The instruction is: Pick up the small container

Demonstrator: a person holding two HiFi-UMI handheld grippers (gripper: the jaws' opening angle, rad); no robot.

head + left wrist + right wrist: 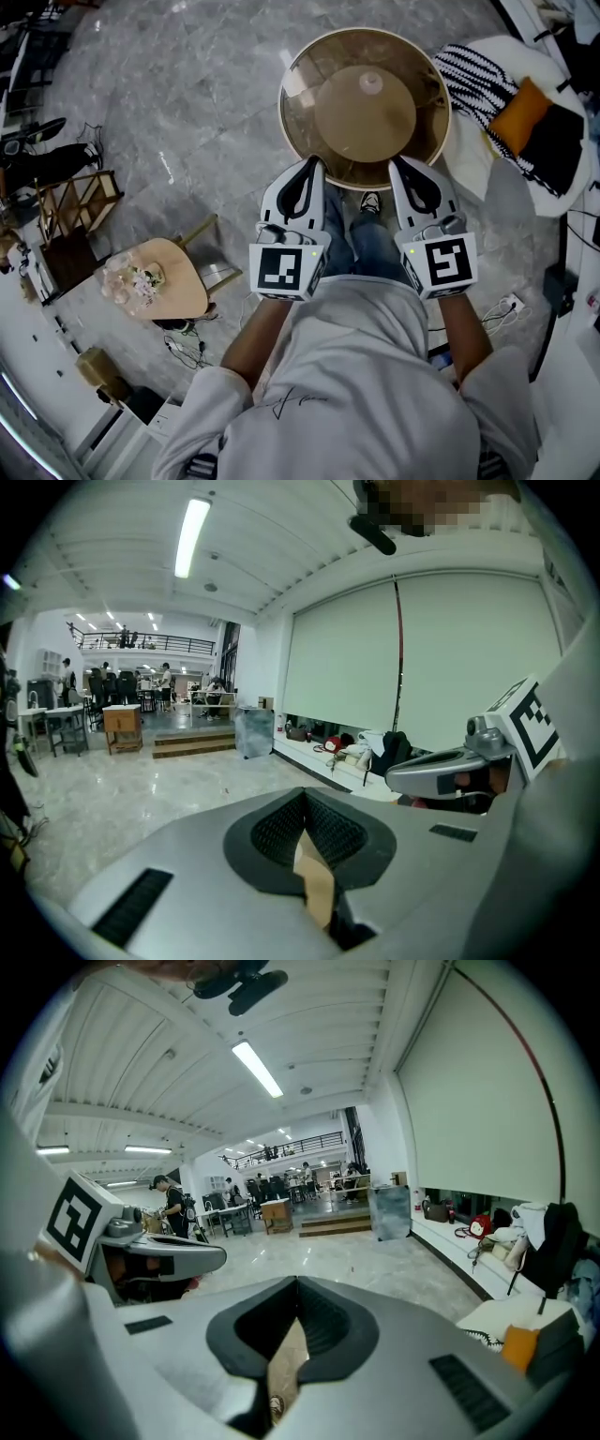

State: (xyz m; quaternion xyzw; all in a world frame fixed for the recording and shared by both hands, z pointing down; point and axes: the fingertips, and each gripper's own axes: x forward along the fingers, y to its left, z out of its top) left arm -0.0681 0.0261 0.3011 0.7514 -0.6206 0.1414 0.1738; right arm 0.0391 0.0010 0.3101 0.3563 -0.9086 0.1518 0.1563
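Observation:
In the head view a small pale container (370, 82) stands near the middle of a round glass-topped table (305, 66). My two grippers are held side by side at the table's near rim, pointing towards it. The left gripper (310, 163) has its jaws closed tip to tip with nothing between them, as the left gripper view also shows of the left gripper (303, 794). The right gripper (397, 162) is shut and empty too, as is the right gripper (297, 1283) in its own view. Both stand well short of the container, which neither gripper view shows.
A white seat (562, 187) with a striped throw (478, 75) and orange and black cushions stands right of the table. A small wooden side table (183, 281) with flowers is at the left, with cables (183, 352) on the marble floor. A wooden rack (75, 202) stands far left.

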